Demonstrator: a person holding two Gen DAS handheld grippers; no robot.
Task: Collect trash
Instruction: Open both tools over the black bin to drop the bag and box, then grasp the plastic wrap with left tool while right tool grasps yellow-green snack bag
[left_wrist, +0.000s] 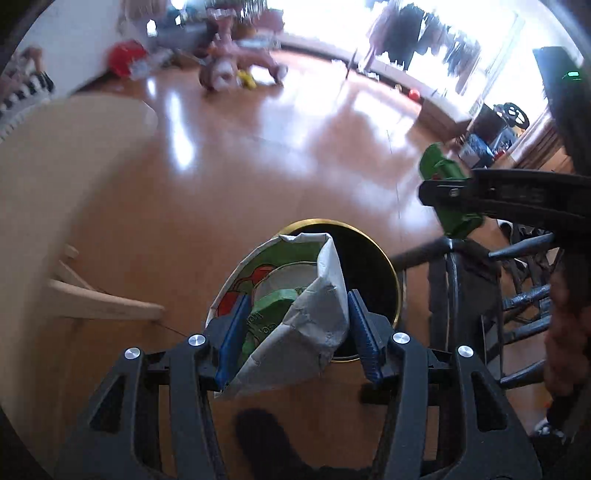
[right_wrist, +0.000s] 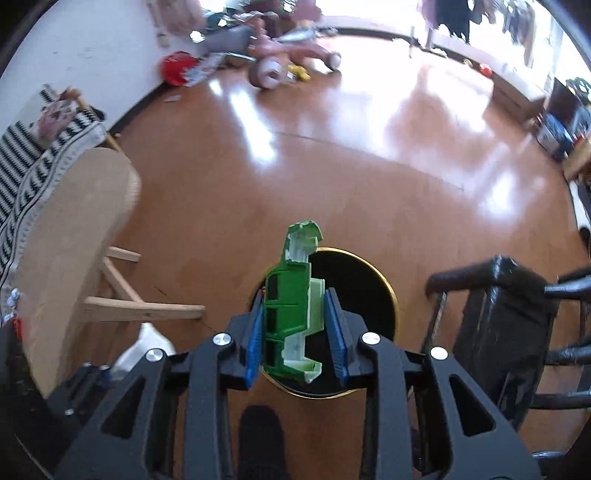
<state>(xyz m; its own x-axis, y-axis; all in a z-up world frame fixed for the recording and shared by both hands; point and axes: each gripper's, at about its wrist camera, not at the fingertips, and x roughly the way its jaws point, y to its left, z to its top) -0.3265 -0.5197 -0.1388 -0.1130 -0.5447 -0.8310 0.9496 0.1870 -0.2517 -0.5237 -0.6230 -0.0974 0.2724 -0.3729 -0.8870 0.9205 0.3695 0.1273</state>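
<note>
In the left wrist view, the left gripper (left_wrist: 295, 325) is seen clamped on a crushed paper carton (left_wrist: 295, 314), grey-white on one face and printed green and red on the other; the blue pads (left_wrist: 232, 336) are pressed against its two sides, so the jaws stand at a middling width set by the carton's bulk. The carton is held directly above the dark mouth of a gold-rimmed trash bin (left_wrist: 373, 273) on the wooden floor (left_wrist: 221, 166), presumably so that it would fall inside once released. At the right edge the right gripper is seen from the side with a green plastic piece (left_wrist: 443, 173) in it. In the right wrist view, the right gripper (right_wrist: 295, 325) is closed narrowly on that green plastic piece (right_wrist: 291, 306), a broken moulded part held upright, its top projecting past the fingertips. It too is poised over the trash bin (right_wrist: 369, 295), whose opening lies just beyond and beneath it. A pale wooden stool (right_wrist: 74, 240) stands to the left and a black chair (right_wrist: 509, 314) to the right, so the bin is approached between them.
</note>
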